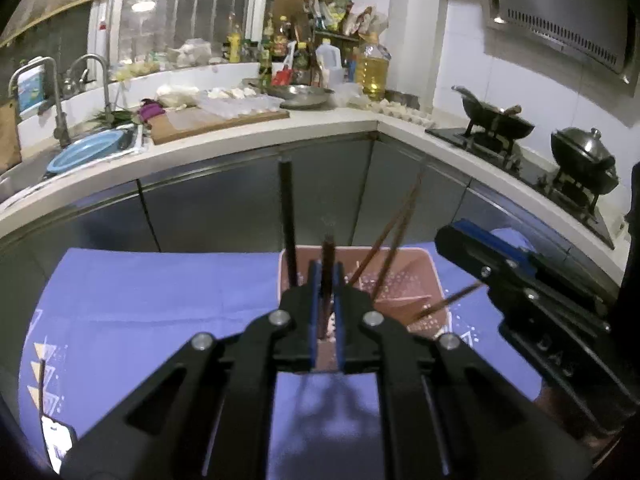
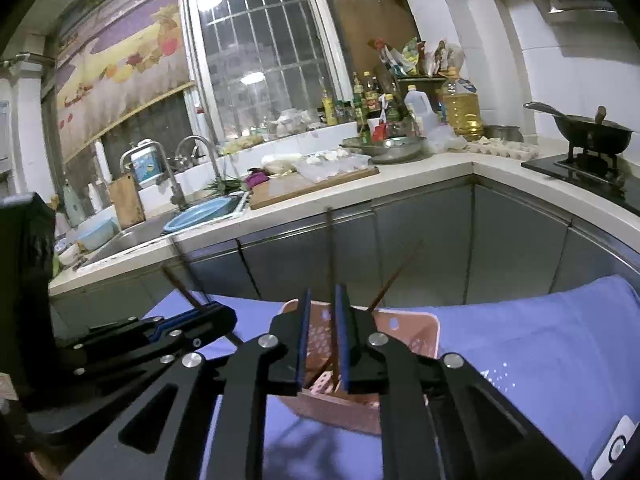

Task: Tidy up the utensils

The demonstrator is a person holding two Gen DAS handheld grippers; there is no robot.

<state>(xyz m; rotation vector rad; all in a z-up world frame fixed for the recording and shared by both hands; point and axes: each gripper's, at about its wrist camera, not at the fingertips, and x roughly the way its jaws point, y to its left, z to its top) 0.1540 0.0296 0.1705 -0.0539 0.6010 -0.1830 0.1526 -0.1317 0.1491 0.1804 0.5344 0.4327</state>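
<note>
A pink perforated utensil basket (image 1: 424, 268) stands on a blue cloth (image 1: 160, 296); it also shows in the right wrist view (image 2: 416, 328). Several brown chopsticks (image 1: 394, 236) lean in it, beside a black chopstick (image 1: 287, 216). My left gripper (image 1: 328, 276) is nearly shut around a dark chopstick (image 1: 329, 248), upright over the basket's near edge. My right gripper (image 2: 323, 304) holds a brown chopstick (image 2: 330, 248) upright against its right pad, with a gap to the left pad. The right gripper also shows in the left wrist view (image 1: 472, 240), right of the basket.
A white kitchen counter (image 1: 304, 128) runs behind, with a cutting board (image 1: 216, 120), sink and blue basin (image 1: 88, 152), bottles and a stove with woks (image 1: 500, 120). Steel cabinet doors (image 1: 224, 200) stand close behind the basket. A thin stick (image 1: 41, 388) lies on the cloth at left.
</note>
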